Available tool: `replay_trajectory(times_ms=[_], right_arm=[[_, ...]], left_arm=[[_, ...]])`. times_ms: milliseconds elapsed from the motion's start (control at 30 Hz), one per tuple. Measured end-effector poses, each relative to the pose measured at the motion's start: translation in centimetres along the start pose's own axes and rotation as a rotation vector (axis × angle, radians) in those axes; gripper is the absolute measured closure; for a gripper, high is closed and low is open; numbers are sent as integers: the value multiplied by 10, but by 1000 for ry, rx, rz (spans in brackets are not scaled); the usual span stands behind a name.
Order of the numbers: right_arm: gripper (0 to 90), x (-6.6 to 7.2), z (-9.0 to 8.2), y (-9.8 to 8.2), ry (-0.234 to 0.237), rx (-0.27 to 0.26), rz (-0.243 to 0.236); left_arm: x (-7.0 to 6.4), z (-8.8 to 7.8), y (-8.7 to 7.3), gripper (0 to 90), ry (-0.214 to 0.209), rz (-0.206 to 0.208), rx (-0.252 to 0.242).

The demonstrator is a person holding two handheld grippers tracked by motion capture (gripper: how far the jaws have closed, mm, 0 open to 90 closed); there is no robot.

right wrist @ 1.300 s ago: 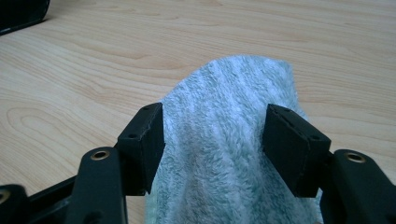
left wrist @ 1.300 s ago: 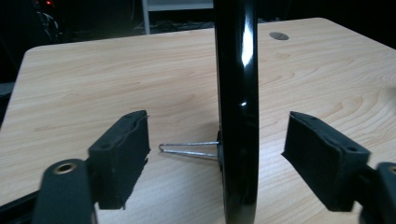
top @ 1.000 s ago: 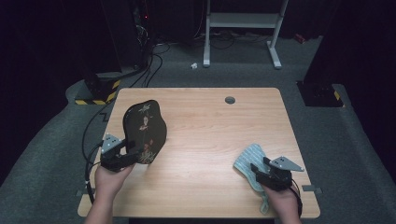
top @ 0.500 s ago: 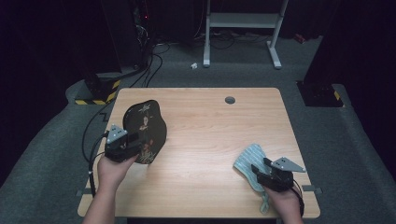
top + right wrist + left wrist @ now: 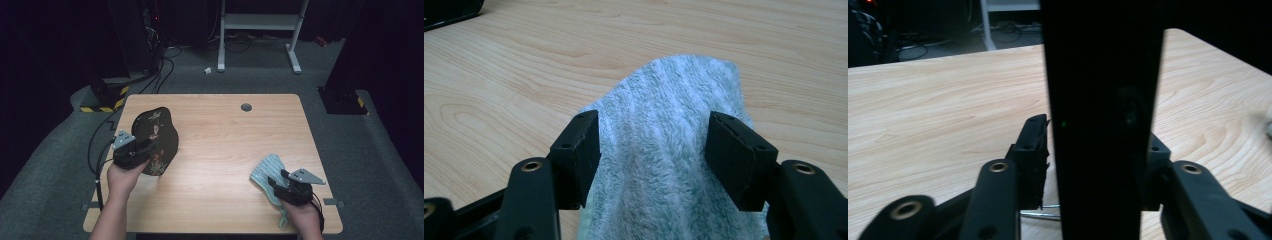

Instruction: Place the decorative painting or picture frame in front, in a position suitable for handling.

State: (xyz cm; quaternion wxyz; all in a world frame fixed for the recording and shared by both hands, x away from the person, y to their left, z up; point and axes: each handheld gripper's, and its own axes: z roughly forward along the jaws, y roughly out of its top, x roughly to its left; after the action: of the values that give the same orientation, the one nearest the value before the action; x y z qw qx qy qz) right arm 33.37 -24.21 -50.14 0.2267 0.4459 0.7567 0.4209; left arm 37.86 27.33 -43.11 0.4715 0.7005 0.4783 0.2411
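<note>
A black lacquered tray (image 5: 156,134) with a flower pattern stands tilted up on the left part of the table (image 5: 225,145). My left gripper (image 5: 150,152) has come onto its near left rim. In the left gripper view the tray (image 5: 1098,100) is a dark upright band between the jaws of my left gripper (image 5: 1095,160), which have just been closing; the pads lie against it. At the front right, my right gripper (image 5: 276,182) is shut on a pale blue-grey towel (image 5: 267,167). In the right gripper view the towel (image 5: 674,95) bunches up and fills the gap of that gripper (image 5: 651,155).
A round cable hole (image 5: 246,107) sits near the table's far edge. Beyond the table stand a white frame (image 5: 260,30), a dark cabinet (image 5: 132,35) and a yellow-and-black striped block (image 5: 102,102) with cables on the floor. Bare wood lies between the two hands.
My left hand has moved right and slightly up onto the tray's rim, and its jaws have narrowed around it. The right hand and towel have stayed put.
</note>
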Motion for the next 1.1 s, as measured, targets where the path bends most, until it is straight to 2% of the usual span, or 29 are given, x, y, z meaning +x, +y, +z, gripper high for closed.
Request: replay_trajectory(times_ms=[233,267,400,467,600,733,867,1000,1100], right_arm=[[384,0,0,-1,2,1,1],[384,-1,0,-1,3,1,5],[385,-1,0,-1,2,2,8],[385,0,0,-2,1,6,8],[385,0,-1,-3,1,4,12],[385,0,0,-3,0,5,12],[385,1,0,-2,1,0,14],[388,1,-1,-2,1,-6,17],[388,0,-1,-1,2,-14,25]], left_arm=[[0,-1,2,683,-1,10,-18],[0,-2,1,699,-3,23,-17],[1,-3,0,728,-2,12,-17],[2,-3,-2,779,-2,6,-24],[4,-3,-4,792,-17,-15,-42],[5,-3,-4,802,-35,-25,-40],[2,-4,-4,804,-33,-20,-40],[3,-3,-2,805,-33,-56,-35],[1,-5,0,806,-33,-54,-35]])
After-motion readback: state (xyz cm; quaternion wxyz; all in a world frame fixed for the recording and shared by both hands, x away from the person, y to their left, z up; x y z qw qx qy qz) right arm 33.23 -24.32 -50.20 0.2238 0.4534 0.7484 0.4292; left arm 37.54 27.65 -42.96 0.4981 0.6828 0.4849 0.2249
